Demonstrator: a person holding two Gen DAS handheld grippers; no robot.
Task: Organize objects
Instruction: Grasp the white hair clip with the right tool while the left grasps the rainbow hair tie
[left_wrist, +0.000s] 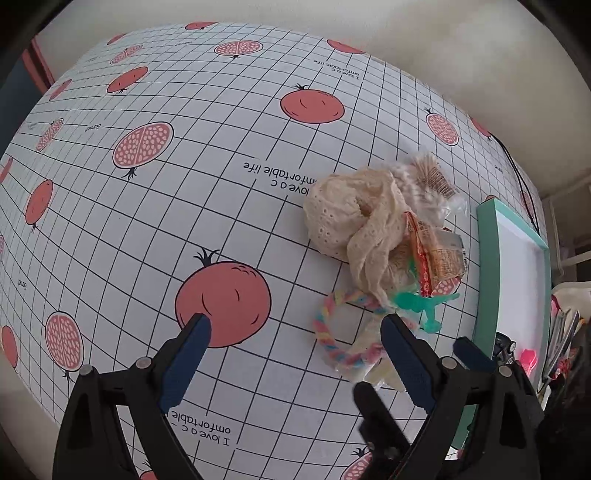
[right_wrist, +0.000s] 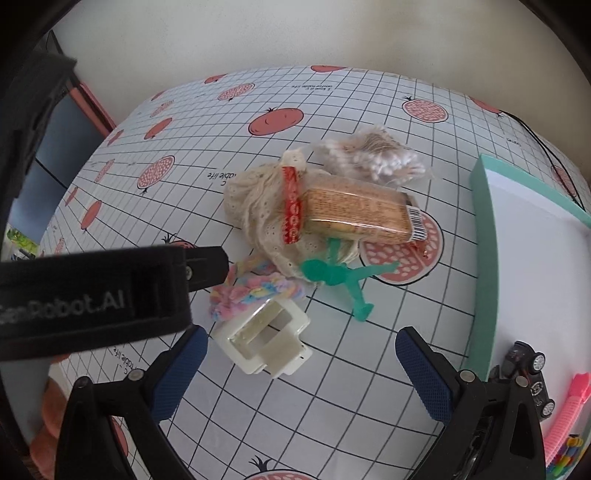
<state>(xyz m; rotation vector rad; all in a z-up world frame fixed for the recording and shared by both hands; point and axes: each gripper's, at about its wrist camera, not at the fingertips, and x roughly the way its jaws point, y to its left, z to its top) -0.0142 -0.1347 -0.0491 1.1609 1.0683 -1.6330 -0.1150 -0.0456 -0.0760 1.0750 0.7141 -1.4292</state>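
A pile lies on the pomegranate-print tablecloth (right_wrist: 332, 387): a cream lace cloth (right_wrist: 258, 210), a bag of cotton swabs (right_wrist: 373, 155), a biscuit packet (right_wrist: 354, 214) with a red strip, a green plastic figure (right_wrist: 336, 275), a pastel braided ring (right_wrist: 251, 291) and a cream hair claw clip (right_wrist: 262, 343). My right gripper (right_wrist: 301, 334) is open just above the table, the clip between its fingers, nearer the left one. My left gripper (left_wrist: 295, 323) is open and holds nothing, the braided ring (left_wrist: 332, 332) and clip (left_wrist: 373, 365) by its right finger.
A teal-rimmed white tray (right_wrist: 484, 258) stands to the right of the pile and holds a black toy car (right_wrist: 532, 376) and a pink comb (right_wrist: 569, 410). The left gripper's black body (right_wrist: 92, 295) crosses the right wrist view's left side. A wall runs behind the table.
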